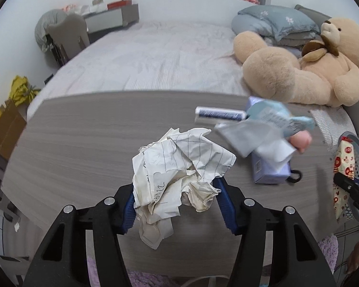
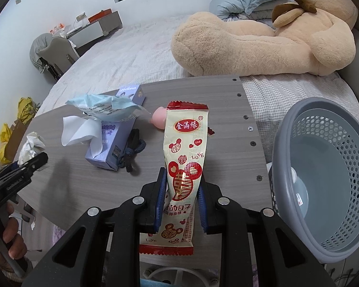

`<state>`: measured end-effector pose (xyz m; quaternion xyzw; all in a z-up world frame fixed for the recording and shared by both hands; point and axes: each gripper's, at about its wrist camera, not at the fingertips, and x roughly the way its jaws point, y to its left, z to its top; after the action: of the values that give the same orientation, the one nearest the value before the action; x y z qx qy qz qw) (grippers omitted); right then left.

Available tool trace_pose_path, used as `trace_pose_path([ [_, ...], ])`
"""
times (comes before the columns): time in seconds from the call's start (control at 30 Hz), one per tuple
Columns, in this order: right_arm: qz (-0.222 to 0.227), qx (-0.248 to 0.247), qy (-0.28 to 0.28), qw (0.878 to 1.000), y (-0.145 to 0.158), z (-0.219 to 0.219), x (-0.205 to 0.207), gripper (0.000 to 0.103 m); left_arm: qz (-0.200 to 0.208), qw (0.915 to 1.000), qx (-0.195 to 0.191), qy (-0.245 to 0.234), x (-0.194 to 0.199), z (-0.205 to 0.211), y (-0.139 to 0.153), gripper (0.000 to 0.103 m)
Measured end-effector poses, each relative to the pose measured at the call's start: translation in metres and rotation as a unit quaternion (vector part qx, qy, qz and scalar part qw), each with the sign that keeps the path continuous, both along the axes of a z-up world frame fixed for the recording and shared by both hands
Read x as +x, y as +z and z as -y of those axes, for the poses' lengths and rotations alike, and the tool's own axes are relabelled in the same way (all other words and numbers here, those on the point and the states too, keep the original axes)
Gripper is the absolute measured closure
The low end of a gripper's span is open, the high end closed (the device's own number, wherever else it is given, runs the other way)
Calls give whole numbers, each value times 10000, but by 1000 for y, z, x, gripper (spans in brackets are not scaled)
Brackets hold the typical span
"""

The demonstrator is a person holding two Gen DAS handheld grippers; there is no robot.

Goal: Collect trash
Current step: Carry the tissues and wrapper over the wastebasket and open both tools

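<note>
**Both tools loaded, basket waiting at the right edge**

While the left tool [image 1: 177, 205] pinches a crumpled sheet of lined paper [image 1: 179, 177] between its blue pads and holds it above the near edge of the counter [image 1: 83, 143], further right an open tissue box [image 2: 114, 138] lies near the middle of the counter, with a torn light-blue wrapper [image 2: 105, 108] resting on top of it and a dark cord [image 2: 131, 150] just beside it. Further right again, the right tool [image 2: 182, 203] is pressed onto a red-and-cream snack wrapper [image 2: 184, 157], held upright. The grey perforated basket [image 2: 299, 129] sits tilted just off the counter's right edge, apparently empty.

The step in hand looks like carrying: both pieces are gripped, neither dropped. Next, each tool likely needs to swing over the basket's mouth and spread, the right one first since it is nearer.
</note>
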<state>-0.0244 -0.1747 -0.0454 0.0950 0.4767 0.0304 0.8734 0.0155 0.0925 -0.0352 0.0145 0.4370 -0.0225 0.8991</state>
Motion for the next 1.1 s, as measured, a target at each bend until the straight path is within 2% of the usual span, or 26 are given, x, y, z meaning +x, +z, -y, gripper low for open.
trace_pose_path([
  [0.2,220,71,-238,9995,14,33,-15,79,388,9972,-282,-566,-8,49,42,47],
  [0.37,294,3,-627,9976,23,79,-35,79,579,9889,-439,-1292,-11,120,57,47],
  [0.57,274,-57,-1286,9913,23,148,-61,79,392,9770,-514,-2031,-15,204,45,46],
  [0.77,202,-36,-1758,9842,11,199,-80,79,240,9652,-452,-2564,-23,273,28,46],
  [0.93,109,77,-1902,9817,-4,226,-88,79,177,9565,-329,-2893,-30,314,17,46],
  [1.1,81,202,-1917,9812,-12,242,-88,79,21,9525,-207,-3039,-33,339,7,43],
])
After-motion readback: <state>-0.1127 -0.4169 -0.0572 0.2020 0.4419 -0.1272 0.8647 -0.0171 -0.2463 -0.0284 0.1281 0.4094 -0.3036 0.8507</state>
